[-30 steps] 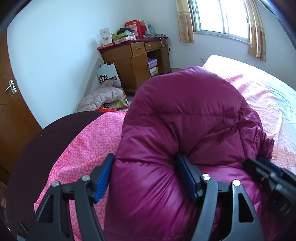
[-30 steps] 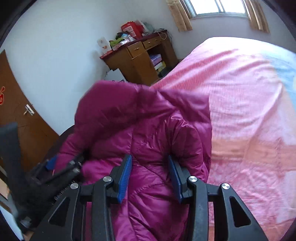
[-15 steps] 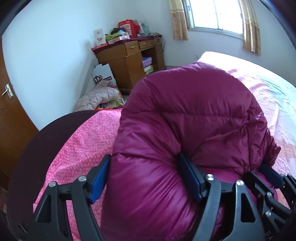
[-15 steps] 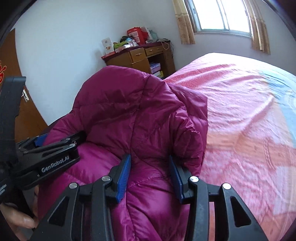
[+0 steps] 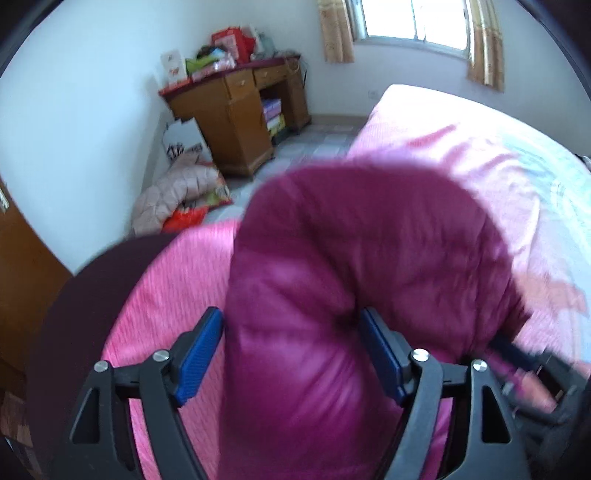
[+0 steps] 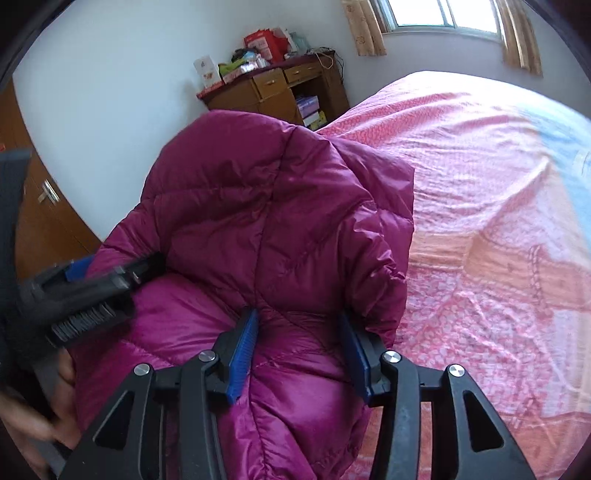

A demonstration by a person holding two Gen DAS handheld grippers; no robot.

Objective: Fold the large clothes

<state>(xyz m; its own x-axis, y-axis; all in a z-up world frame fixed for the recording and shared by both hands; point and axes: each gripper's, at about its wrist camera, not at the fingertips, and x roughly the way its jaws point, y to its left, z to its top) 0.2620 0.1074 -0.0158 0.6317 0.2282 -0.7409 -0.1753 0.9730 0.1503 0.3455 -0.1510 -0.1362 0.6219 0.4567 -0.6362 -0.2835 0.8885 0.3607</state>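
A puffy magenta down jacket [image 5: 369,251] is bunched up over the near end of the pink bed [image 5: 480,155]. My left gripper [image 5: 291,317] has a thick fold of it between its blue pads, and the right pad dents the fabric. This view is blurred by motion. In the right wrist view the jacket [image 6: 258,206] rises as a hump, and my right gripper [image 6: 299,317] pinches its lower fold while the jaws are opening. The left gripper [image 6: 92,280] grips the jacket's left side there. The right gripper [image 5: 532,365] shows at the lower right of the left wrist view.
A wooden desk [image 5: 229,122] piled with boxes stands against the far wall by the window [image 5: 410,22]. A quilted beige garment [image 5: 177,195] lies on the floor beside it. A brown door [image 6: 40,206] is on the left. A person's hand [image 6: 22,417] holds the left tool.
The left gripper has lifted, and the jacket's hump now sits lower in its view with more floor showing. Both pairs of pads stand slightly wider on the jacket.
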